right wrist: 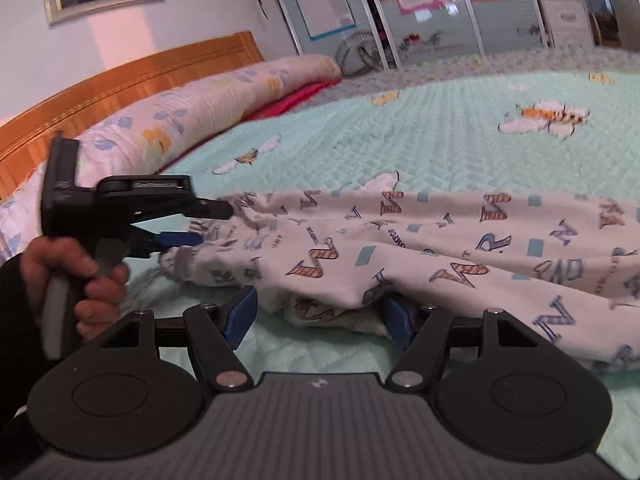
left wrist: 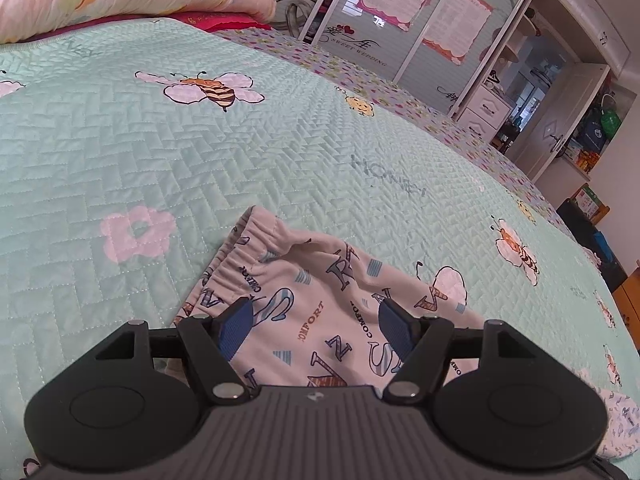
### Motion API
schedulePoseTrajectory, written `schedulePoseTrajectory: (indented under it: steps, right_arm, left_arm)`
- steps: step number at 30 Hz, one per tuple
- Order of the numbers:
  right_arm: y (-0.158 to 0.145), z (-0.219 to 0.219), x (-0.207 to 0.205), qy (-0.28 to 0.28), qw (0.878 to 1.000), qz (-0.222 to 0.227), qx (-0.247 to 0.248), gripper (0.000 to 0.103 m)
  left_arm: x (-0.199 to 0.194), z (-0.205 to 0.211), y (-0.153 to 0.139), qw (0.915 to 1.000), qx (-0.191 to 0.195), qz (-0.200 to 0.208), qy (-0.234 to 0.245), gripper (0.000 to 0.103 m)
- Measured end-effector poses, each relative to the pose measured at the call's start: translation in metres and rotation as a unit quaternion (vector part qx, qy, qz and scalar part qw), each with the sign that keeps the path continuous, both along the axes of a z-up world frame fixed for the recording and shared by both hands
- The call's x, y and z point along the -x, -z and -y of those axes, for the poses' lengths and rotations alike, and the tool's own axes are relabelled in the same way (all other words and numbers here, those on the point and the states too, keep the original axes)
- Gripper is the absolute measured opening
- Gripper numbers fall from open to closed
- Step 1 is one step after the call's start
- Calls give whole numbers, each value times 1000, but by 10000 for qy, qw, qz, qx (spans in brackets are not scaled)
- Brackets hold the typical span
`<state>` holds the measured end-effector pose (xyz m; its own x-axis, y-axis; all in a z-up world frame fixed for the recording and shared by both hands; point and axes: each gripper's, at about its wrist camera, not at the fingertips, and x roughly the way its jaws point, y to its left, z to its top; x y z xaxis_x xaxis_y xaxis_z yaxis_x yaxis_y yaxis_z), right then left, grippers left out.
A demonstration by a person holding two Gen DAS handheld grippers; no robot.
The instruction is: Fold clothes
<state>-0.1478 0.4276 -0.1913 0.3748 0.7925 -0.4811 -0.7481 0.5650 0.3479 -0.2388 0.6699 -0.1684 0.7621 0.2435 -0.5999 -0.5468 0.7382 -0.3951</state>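
White children's trousers (left wrist: 320,312) printed with letters lie on the mint bedspread (left wrist: 160,152). In the left wrist view my left gripper (left wrist: 316,320) is open, its blue pads either side of the waistband end, just above the cloth. In the right wrist view the trousers (right wrist: 440,248) stretch from left to right. My right gripper (right wrist: 320,312) is open, its pads straddling a raised fold at the near edge. The left gripper (right wrist: 200,222) shows there at the left, held by a hand, with its open fingers at the waistband end.
A rolled floral quilt (right wrist: 192,112) and a wooden headboard (right wrist: 120,80) lie along the head of the bed. Mirrored wardrobe doors (left wrist: 420,32) stand beyond the far side. A white cabinet (left wrist: 484,108) and a door (left wrist: 560,128) are at the right.
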Motion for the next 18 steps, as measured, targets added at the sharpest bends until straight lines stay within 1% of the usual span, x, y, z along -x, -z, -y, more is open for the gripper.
schedulePoseTrajectory:
  steps: [1,2,5,6,7,8,9,10,13,14,16,17,18]
  right_arm:
    - [0,-3,-3,-4,10000,-34,31,69]
    - [-1,-5,-4,-23,10000,29,21,69]
    - [-6,-15,-4,-103,9992,386,99,69]
    - [-6,-19,-4,-249,9984,464,216,68]
    - [-6,-24,-4,-432,9971,527,353,62]
    - [-6,-28,-4,-769,9949,464,463,24]
    - [-6,-29,0,-1059,9919,476,519,11]
    - [-6,-29,6,-1318,9883,524,561,10]
    - [-6,-29,22,-1429,9820,973,764,8]
    - [-8,-29,24,-1466,9812,991,772,9]
    - [-11,-28,28,-1553,9806,940,746,17]
    - [-13,-27,29,-1596,9802,915,733,24]
    - [-15,-26,31,-1639,9798,889,720,22]
  left_arm:
    - [0,0,0,10000,-3,3,1,72]
    - [0,0,0,10000,-5,5,2,72]
    - [0,0,1,10000,-7,9,18,72]
    - [0,0,1,10000,-3,10,21,72]
    - [1,0,1,10000,1,11,25,72]
    - [1,0,1,10000,5,12,28,72]
    - [1,-1,1,10000,10,13,31,72]
    - [1,-1,0,10000,12,13,37,72]
    - [1,-1,1,10000,15,24,46,72]
    - [1,-1,1,10000,11,25,42,72]
    - [1,0,1,10000,4,24,39,72]
    - [1,0,1,10000,1,15,46,72]
    - [1,0,0,10000,-2,7,53,72]
